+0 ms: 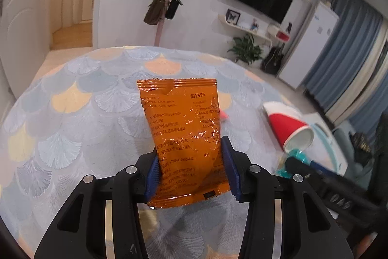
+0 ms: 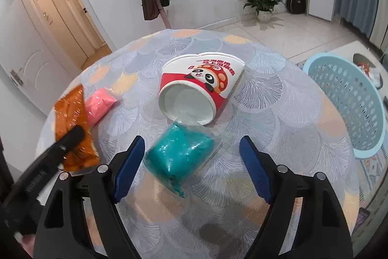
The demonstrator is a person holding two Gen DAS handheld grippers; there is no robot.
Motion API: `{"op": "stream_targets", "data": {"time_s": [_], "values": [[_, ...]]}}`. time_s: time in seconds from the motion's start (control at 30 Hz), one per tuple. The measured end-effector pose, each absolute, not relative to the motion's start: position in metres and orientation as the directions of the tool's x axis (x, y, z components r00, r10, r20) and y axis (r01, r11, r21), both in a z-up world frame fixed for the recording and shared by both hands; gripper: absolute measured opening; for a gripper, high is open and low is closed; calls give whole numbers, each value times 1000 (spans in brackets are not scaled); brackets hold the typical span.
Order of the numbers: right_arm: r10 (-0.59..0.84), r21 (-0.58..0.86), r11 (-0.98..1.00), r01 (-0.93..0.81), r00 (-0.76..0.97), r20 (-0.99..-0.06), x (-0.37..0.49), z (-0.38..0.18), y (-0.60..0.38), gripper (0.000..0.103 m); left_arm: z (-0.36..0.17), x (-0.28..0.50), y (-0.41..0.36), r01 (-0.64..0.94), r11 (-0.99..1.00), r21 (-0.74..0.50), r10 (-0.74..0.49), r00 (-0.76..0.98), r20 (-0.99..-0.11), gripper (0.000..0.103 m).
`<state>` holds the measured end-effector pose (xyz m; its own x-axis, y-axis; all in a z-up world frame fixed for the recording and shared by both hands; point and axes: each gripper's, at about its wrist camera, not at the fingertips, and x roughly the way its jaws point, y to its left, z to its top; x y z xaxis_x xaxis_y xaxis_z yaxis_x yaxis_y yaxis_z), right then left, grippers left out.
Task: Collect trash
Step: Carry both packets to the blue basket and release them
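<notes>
- Living-room clutter rings a round table (image 2: 278, 113) dressed in a pale fan-patterned cloth: a wall television at twelve o'clock, a pink coat stand with bags, a potted plant and a guitar.
- From the left wrist view, the left gripper (image 1: 191, 169) has its blue pads pinched against both side edges of a glossy orange snack packet (image 1: 184, 132), which stands upright between them, probably so it can be carried off clear of the cloth.
- From the right wrist view, the right gripper (image 2: 191, 166) stands wide, its pads either side of a crumpled teal plastic-wrapped bundle (image 2: 179, 157) without touching it; the straddle suggests a grasp is being lined up.
- Just beyond that bundle, at twelve o'clock, a red-and-white paper cup with a panda print (image 2: 198, 86) lies tipped on its side, mouth toward the camera.
- A pink soft packet (image 2: 99, 106) lies at ten o'clock, beside the orange packet.
- A light-blue perforated plastic basket (image 2: 349, 103) sits off the table edge at three o'clock, likely the place for the trash.
</notes>
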<state>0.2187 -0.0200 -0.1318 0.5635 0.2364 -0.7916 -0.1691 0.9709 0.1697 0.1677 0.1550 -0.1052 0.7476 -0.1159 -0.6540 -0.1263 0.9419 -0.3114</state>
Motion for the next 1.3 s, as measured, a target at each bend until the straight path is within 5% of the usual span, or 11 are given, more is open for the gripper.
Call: {"op": "stream_targets", "data": {"time_s": [0.03, 0.23, 1.3], "values": [[239, 166, 970, -180, 563, -791, 218, -132, -18, 58, -104, 167, 158, -133, 938, -320, -113, 755, -646, 44], [239, 141, 967, -210, 573, -784, 208, -131, -17, 50, -98, 163, 164, -147, 924, -354, -112, 781, -614, 44], [248, 136, 969, -207, 788, -563, 135, -23, -81, 48, 16, 131, 68, 105, 968, -226, -188, 904, -384, 45]]}}
